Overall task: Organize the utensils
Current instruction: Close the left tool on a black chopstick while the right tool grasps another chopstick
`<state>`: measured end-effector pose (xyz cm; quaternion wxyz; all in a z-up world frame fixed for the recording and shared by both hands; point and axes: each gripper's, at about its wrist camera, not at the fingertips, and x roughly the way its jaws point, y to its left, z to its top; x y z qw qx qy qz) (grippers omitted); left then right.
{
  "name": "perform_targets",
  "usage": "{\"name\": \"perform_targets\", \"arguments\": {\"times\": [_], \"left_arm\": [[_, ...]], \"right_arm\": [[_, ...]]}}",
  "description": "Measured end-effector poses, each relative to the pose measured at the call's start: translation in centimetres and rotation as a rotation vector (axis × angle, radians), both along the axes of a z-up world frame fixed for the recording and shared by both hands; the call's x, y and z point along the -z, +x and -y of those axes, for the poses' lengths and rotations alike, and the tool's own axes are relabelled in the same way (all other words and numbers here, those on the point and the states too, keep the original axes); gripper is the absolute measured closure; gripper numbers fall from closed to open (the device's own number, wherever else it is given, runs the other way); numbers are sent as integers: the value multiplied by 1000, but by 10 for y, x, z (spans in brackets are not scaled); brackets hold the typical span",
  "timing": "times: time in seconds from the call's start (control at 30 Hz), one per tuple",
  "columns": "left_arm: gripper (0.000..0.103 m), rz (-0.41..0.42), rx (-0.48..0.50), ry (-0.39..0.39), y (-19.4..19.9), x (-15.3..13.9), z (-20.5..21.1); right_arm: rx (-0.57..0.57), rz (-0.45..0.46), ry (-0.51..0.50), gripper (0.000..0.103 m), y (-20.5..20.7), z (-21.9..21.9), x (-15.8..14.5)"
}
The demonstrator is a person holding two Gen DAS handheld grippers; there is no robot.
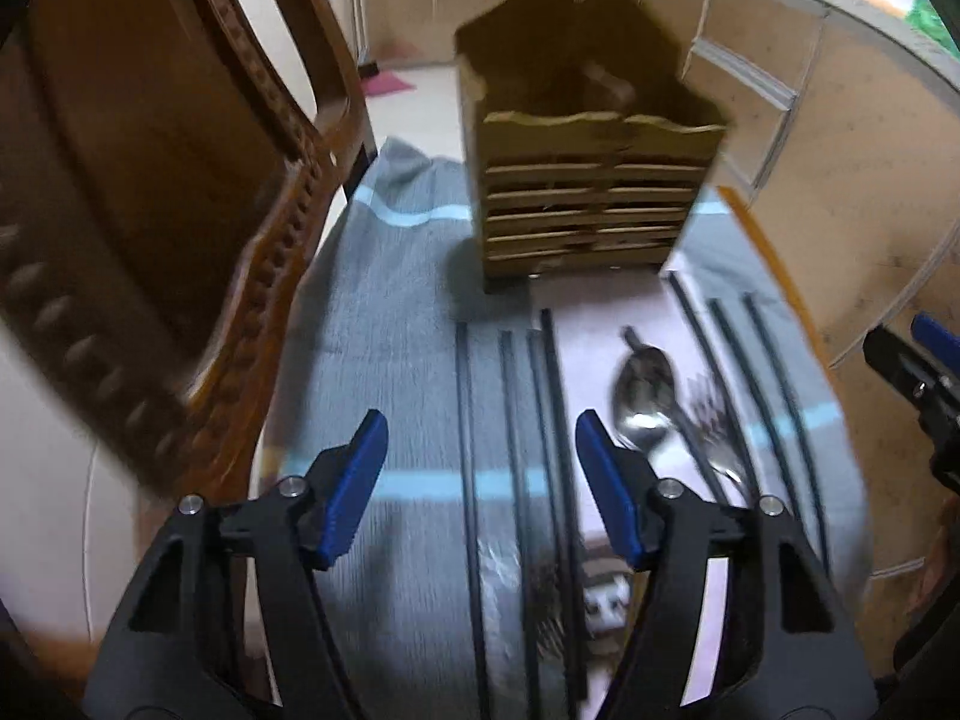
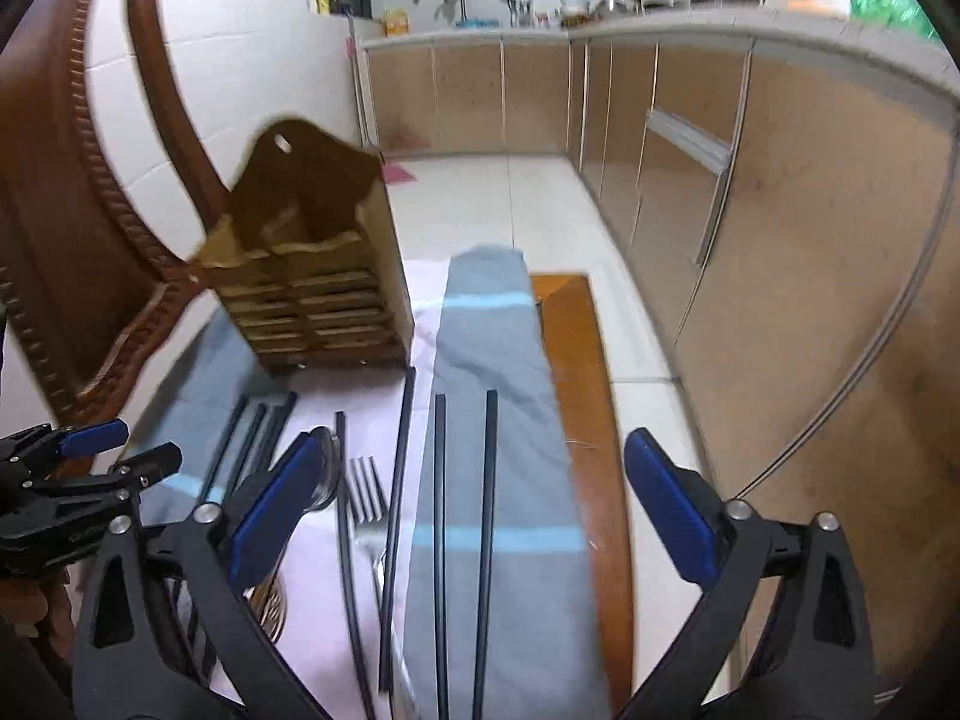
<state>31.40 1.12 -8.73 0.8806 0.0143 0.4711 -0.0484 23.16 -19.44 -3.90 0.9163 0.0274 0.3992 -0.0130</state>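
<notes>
Both grippers, left [image 1: 480, 480] and right [image 2: 468, 516], gape empty; wooden caddy [image 1: 594, 180] at twelve o'clock looks unfilled, chopsticks [image 2: 441, 510], spoon [image 1: 645, 402], fork [image 2: 366, 498] still loose on cloth

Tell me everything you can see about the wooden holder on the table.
The holder is a light brown wooden box with a taller, darker back panel, peaked on top and pierced by a hanging hole. Its front has horizontal slats and a wavy top edge; a divider splits it into two compartments. It stands upright on the cloth, beyond the chopsticks. No utensils stick out.

Motion blur smears the wooden caddy [image 1: 594, 180]; its compartments' contents cannot be told.
</notes>
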Motion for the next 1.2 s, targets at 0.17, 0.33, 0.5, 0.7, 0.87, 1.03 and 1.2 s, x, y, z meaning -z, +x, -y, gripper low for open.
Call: {"name": "perform_targets", "arguments": {"times": [0.17,0.33,0.5,0.7,0.87,1.03,1.2], "left_arm": [[49,-66,-34,-39,35,26,-15],[50,-83,-37,-10,55,38,-13],[57,-140,-52,-9,72,58,-15],[60,-118,-63,-6,81,60,-16],[94,-115,-41,-20,88,59,-10],[96,-117,-29,-75,89,57,-23],[97,-103,-25,-106,87,54,-44]], "right_arm": [[-24,-83,-34,32,36,-3,40],[-25,-111,-32,38,60,0,51],[-49,-162,-60,48,78,-4,62],[-74,-206,-41,58,94,-8,73],[-67,-208,-39,78,95,-5,73],[-80,-210,81,88,93,11,68],[-96,-140,104,89,78,12,45]]}}
